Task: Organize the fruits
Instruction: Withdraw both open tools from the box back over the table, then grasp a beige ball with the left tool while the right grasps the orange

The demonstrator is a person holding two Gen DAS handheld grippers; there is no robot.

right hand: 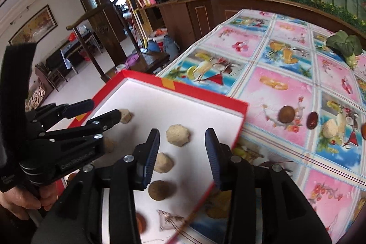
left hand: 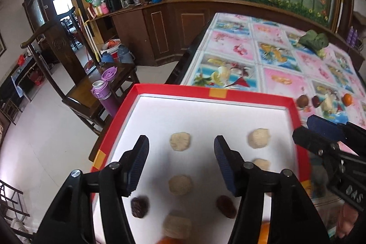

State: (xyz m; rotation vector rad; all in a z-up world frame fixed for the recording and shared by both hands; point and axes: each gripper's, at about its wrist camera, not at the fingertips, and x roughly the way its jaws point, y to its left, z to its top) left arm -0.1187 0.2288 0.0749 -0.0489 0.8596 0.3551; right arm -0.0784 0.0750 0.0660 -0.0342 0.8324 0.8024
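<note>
I judge it mostly done: pale fruits (left hand: 180, 141) and dates (left hand: 139, 207) sit in the red tray (left hand: 173, 90); a brown fruit (right hand: 286, 114) (plus others) waits on the table (right hand: 286, 84); left tool (left hand: 180, 166) and right tool (right hand: 181, 157) gape empty

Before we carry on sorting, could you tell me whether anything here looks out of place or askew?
Yes: four pieces remain loose on the tablecloth outside the red box: a brown fruit, a dark date, a pale ball and an orange one. Nothing looks spilled or damaged.
</note>
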